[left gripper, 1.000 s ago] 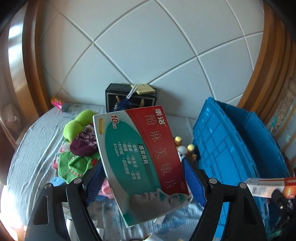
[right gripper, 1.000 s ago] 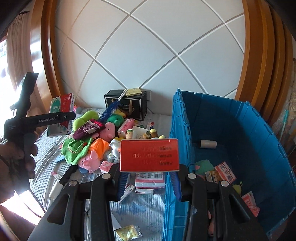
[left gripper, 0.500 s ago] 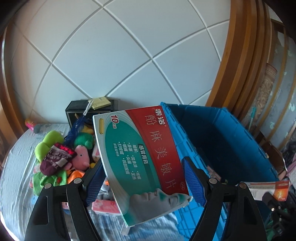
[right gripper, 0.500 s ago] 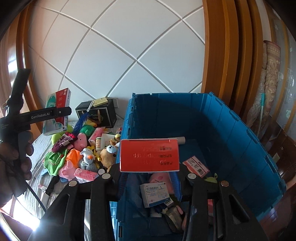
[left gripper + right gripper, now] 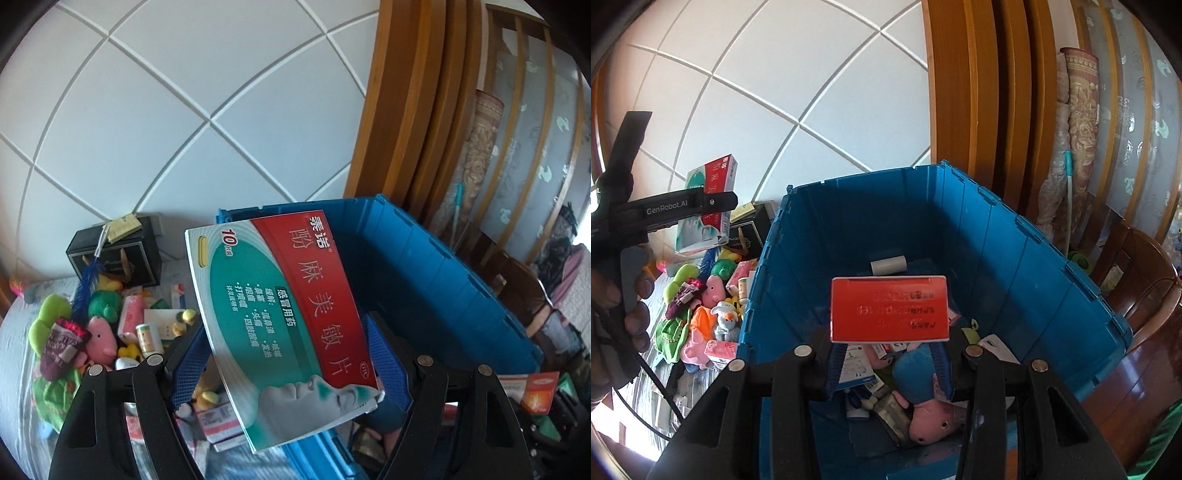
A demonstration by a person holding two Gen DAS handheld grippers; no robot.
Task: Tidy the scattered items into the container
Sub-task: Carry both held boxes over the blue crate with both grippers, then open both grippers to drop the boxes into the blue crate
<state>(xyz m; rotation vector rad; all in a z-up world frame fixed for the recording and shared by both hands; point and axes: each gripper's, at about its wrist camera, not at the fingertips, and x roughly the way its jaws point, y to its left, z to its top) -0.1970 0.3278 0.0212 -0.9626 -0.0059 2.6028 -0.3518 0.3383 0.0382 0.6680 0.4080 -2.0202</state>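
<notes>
Medicine box (image 5: 284,325) tilted lengthwise in left claw (image 5: 291,369) beside blue crate (image 5: 443,266)

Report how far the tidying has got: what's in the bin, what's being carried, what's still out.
Done: the blue bin already holds a pink plush, small boxes and a white roll. In hand: the right tongs grip a red box above the bin; the left tongs grip a green-and-red medicine box near its rim. Left: a pile of plush toys and packets beside the bin.
</notes>
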